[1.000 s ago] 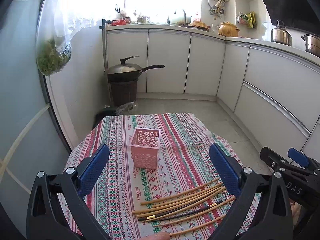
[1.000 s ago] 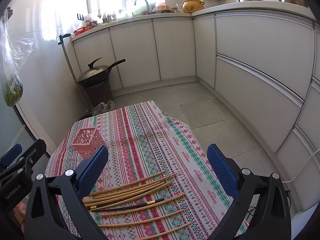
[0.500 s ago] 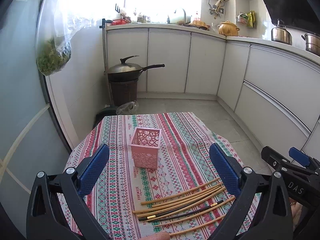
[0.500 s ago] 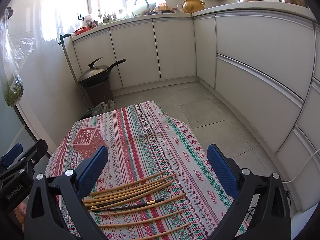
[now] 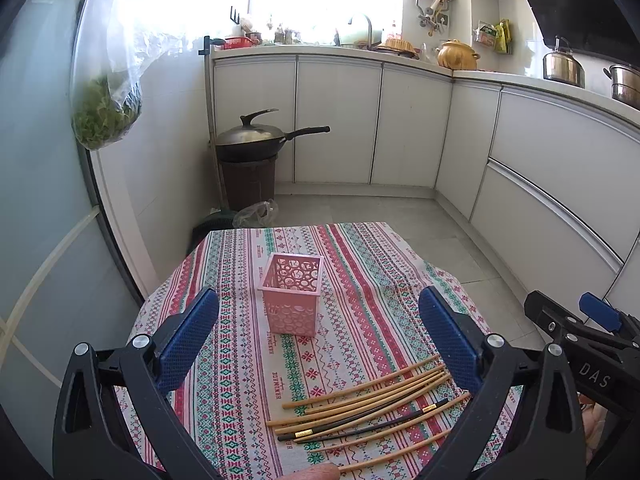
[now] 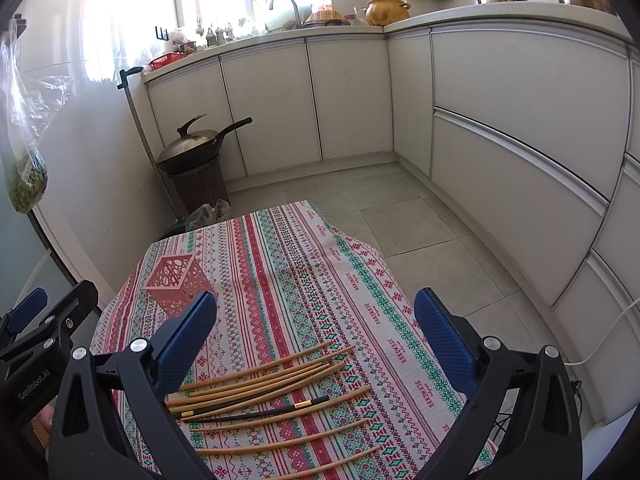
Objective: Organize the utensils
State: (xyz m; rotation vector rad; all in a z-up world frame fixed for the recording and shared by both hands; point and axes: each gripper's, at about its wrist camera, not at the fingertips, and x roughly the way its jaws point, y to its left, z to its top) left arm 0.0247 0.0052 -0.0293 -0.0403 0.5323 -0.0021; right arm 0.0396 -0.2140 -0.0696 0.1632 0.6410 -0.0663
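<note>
A pink perforated holder (image 5: pixel 291 295) stands upright and empty on the patterned tablecloth (image 5: pixel 240 360); it also shows in the right wrist view (image 6: pixel 176 283). Several bamboo chopsticks (image 5: pixel 368 396) and two black gold-banded chopsticks (image 5: pixel 360 424) lie loose near the table's front edge, also in the right wrist view (image 6: pixel 264 380). My left gripper (image 5: pixel 318 338) is open and empty above the table, behind the chopsticks. My right gripper (image 6: pixel 316 340) is open and empty above the chopsticks, and shows at the right of the left wrist view (image 5: pixel 576 332).
A lidded wok (image 5: pixel 256 140) sits on a brown bin on the floor beyond the table. White cabinets (image 6: pixel 520 120) run along the back and right. A plastic bag of greens (image 5: pixel 106 116) hangs at the left. Tiled floor lies right of the table.
</note>
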